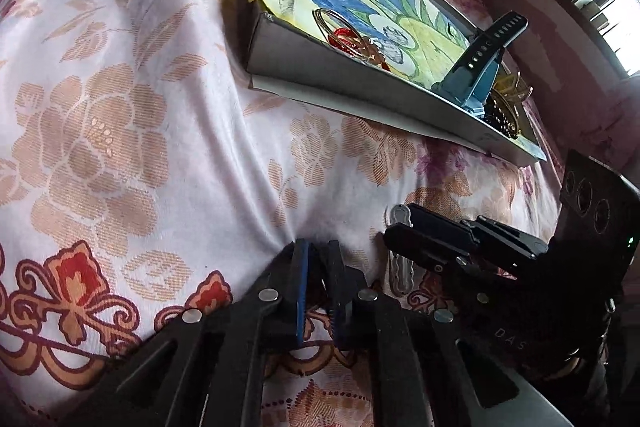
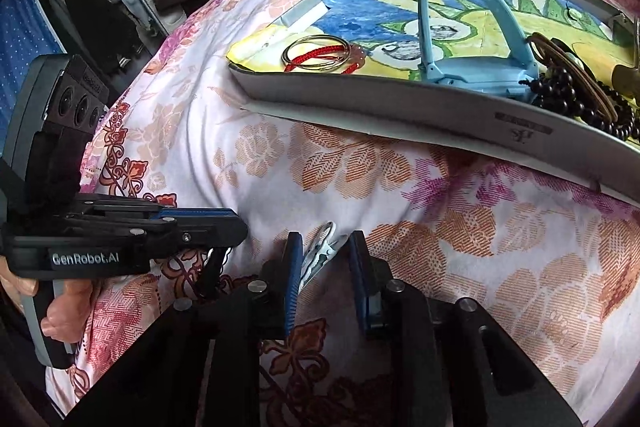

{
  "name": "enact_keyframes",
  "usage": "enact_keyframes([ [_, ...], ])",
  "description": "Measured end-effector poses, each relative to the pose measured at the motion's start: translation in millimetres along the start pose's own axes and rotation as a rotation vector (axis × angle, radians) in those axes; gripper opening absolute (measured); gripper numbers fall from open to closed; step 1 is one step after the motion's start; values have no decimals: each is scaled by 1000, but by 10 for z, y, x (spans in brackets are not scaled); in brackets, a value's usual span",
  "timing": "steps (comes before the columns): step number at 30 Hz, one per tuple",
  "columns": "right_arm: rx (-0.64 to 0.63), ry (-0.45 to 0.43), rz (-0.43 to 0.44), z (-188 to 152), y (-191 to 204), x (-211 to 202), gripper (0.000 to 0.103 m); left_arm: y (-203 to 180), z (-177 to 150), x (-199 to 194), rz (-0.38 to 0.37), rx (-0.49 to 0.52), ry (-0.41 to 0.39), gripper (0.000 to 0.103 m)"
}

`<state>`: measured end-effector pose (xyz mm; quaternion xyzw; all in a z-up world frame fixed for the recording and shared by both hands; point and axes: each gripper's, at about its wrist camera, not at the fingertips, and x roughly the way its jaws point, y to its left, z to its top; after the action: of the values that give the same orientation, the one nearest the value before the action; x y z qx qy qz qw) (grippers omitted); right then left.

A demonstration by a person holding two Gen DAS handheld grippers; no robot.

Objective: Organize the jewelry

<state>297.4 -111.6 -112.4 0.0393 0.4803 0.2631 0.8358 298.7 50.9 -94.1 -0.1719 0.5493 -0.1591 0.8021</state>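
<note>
A white metal hair clip (image 2: 322, 247) is framed between the part-open jaws of the right gripper (image 2: 325, 267) on the floral bedsheet (image 2: 280, 163) — whether it is touched cannot be told. The left gripper (image 1: 320, 291) is nearly closed around something small and unclear, while silver and red bangles (image 2: 320, 57) and black beads (image 2: 568, 95) lie in a shallow grey cardboard tray (image 2: 400, 107) nearby.

Right hand-held gripper (image 2: 323, 251) straddles a silver hair clip (image 2: 320, 251) on floral bedsheet (image 2: 280, 167).

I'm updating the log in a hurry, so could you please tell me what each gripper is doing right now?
Left gripper: nearly closed on something small and dark, cannot tell what.
Right gripper: jaws part open around a silver hair clip on the bedsheet.
</note>
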Motion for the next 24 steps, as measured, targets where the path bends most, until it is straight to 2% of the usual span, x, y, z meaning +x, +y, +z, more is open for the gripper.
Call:
enact_keyframes([
  [1,-1,-9,2,-19,1,-14,14,14,1,-14,-19,-11,-1,6],
  [4,7,-37,16,-63,-4,-63,10,5,14,-44,-48,-17,-11,5],
  [9,-1,-75,17,-119,-5,-154,9,-126,36,-186,-39,27,-63,4],
  [11,6,-117,20,-137,-38,-282,9,-130,81,-274,-51,23,-92,4],
  [14,-10,-208,11,-51,-21,-494,9,-152,199,-484,-60,18,-177,3],
  [19,-33,-351,-31,340,-32,-715,9,-189,559,-783,-72,9,-382,3],
  [21,-23,-371,-48,498,-92,-695,9,-174,714,-797,-76,-1,-443,3],
  [24,-8,-378,-64,707,-171,-582,9,-88,945,-690,-87,-39,-468,4],
])
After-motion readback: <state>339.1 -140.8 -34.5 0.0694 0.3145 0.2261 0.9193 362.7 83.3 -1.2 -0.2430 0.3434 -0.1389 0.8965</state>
